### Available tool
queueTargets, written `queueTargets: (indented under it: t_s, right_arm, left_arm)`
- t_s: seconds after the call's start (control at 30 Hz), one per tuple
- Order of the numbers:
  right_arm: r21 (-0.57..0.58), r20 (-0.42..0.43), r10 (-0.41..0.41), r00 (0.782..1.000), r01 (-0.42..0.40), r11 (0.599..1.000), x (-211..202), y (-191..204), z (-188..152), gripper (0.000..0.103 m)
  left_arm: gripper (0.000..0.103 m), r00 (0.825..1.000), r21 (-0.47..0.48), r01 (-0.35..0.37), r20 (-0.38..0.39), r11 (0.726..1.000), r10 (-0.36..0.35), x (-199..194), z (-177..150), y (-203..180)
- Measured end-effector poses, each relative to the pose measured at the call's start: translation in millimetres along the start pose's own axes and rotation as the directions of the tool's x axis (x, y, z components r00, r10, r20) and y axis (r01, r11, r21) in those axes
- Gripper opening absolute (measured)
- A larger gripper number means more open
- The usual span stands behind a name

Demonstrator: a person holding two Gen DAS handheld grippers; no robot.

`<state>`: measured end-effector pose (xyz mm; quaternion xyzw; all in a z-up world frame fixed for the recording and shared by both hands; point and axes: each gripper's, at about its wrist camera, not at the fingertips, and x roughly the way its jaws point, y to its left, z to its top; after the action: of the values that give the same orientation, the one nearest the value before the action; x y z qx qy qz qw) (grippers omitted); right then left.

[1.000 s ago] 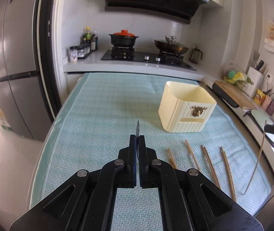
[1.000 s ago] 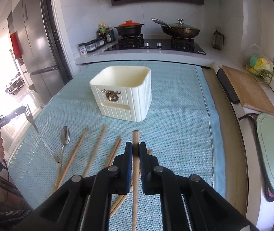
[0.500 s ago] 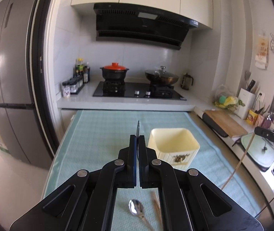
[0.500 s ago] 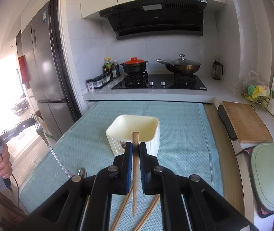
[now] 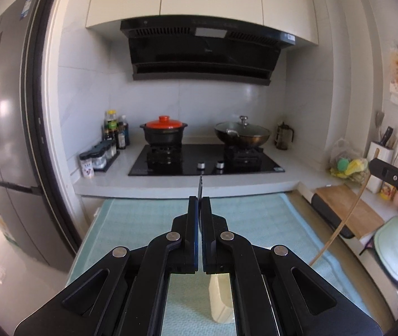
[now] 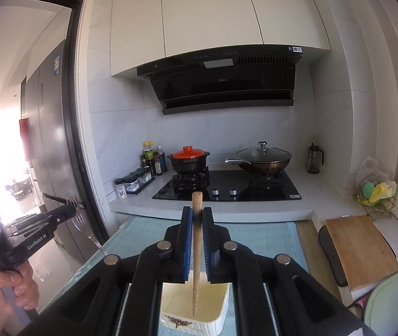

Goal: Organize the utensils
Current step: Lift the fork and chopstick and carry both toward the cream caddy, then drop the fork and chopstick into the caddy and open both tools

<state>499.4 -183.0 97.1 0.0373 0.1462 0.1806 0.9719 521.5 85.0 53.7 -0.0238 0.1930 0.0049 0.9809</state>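
Observation:
My left gripper (image 5: 199, 204) is shut on a metal fork (image 5: 200, 186), whose tines poke up edge-on past the jaws. In the right wrist view the same gripper (image 6: 67, 211) shows at the left in a person's hand, and the fork (image 6: 79, 216) hangs with its handle slanting down. My right gripper (image 6: 197, 212) is shut on a wooden chopstick (image 6: 196, 254), whose lower tip hangs over the open cream utensil holder (image 6: 218, 312). In the left wrist view the holder (image 5: 221, 305) shows low between the gripper's arms, and the right gripper (image 5: 394, 177) and its chopstick (image 5: 338, 231) are at the right.
A teal mat (image 5: 143, 218) covers the counter. Behind it is a hob with a red-lidded pot (image 5: 164, 133) and a lidded wok (image 5: 242, 135). A wooden cutting board (image 6: 361, 249) and a pale green lid (image 6: 394, 302) lie to the right. A fridge (image 5: 0, 168) stands at the left.
Both grippers have risen and tipped up with fork and chopstick still gripped. The holder has slid from ahead to beneath them. The spoon and chopsticks on the mat have dropped out of view.

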Motion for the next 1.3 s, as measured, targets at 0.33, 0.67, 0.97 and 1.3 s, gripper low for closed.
queueTargets:
  t_s: [0.33,0.67,0.97,1.3]
  right_arm:
    - [0.091,-0.268,0.014,0.963,0.011,0.996,105,-26,-68,0.007]
    - [0.158,-0.382,0.003,0.924,0.062,0.985,132,-50,-99,0.011]
    - [0.147,-0.301,-0.021,0.953,0.068,0.987,52,-57,-81,0.052]
    - [-0.093,-0.227,-0.145,0.963,0.127,0.988,-105,-32,-131,0.065]
  left_arm:
    - [0.0,0.972,0.009,-0.005,-0.235,1.0,0.007,93,-56,-10]
    - [0.012,0.951,0.022,0.002,-0.31,1.0,0.005,108,-74,-15]
    - [0.09,0.994,0.054,-0.001,-0.111,0.999,0.007,-22,-70,12]
    - [0.101,0.99,0.006,0.002,-0.142,1.0,-0.002,-146,-167,43]
